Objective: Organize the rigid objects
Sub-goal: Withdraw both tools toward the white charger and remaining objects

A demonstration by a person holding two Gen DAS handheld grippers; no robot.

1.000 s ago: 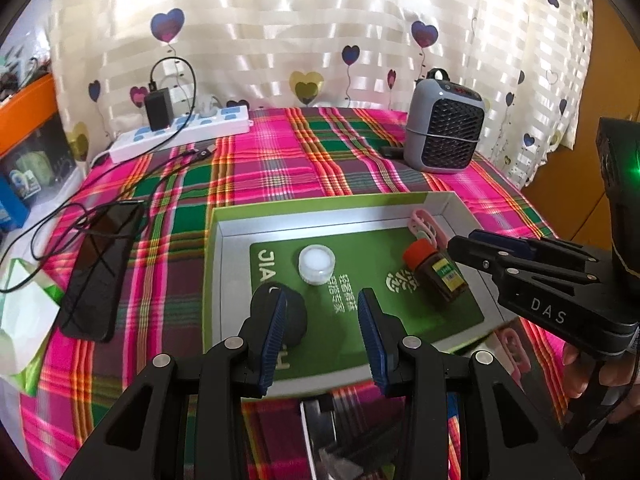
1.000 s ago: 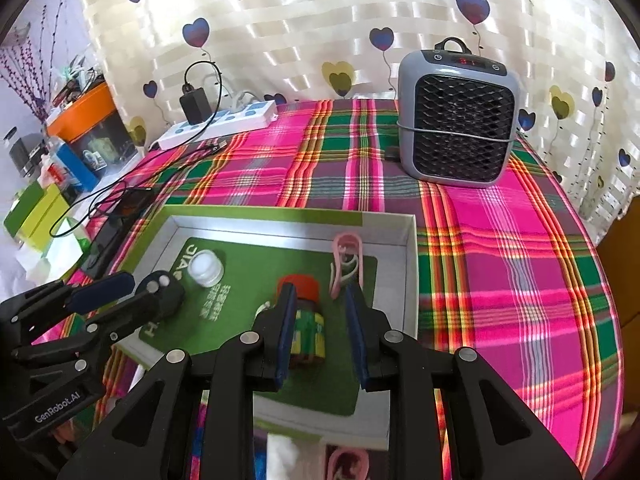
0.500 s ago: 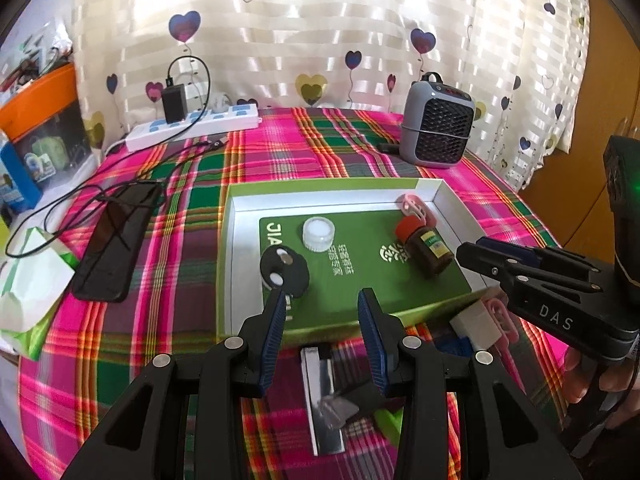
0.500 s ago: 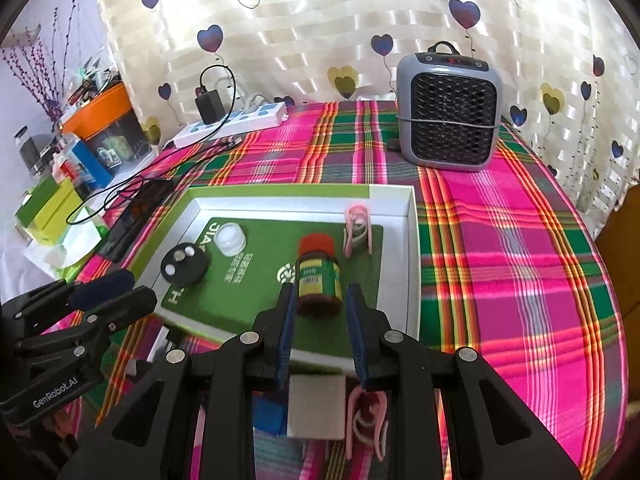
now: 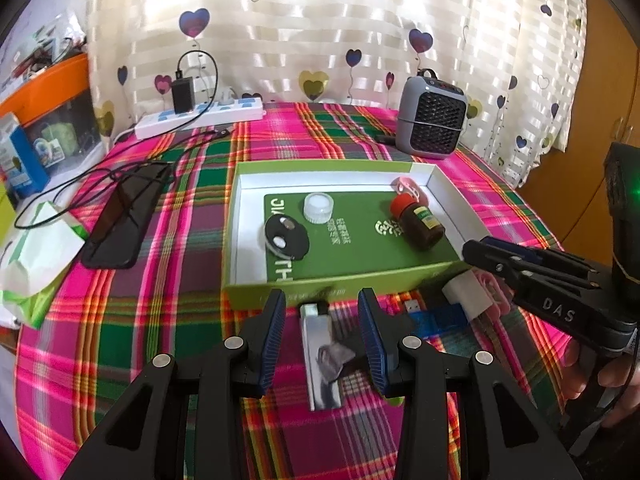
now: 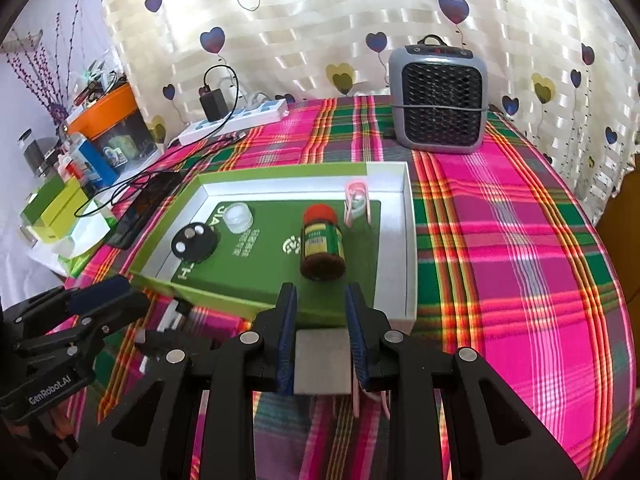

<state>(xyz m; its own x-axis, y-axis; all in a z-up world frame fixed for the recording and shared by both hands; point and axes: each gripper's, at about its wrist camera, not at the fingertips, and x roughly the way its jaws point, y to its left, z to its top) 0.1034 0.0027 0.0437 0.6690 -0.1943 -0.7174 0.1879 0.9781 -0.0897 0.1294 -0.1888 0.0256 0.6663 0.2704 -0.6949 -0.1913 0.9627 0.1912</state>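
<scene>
Currently left gripper (image 5: 322, 336) released, jaws straddling the silver lighter (image 5: 318, 360); right gripper (image 6: 321, 336) empty, jaws nearly closed above the white block (image 6: 322, 362).

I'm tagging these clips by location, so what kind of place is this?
Most likely a room in a home, not a lab: a table under a pink and green plaid cloth, heart-print curtains behind it, and a small grey heater beside a power strip with a charger plugged in.
</scene>
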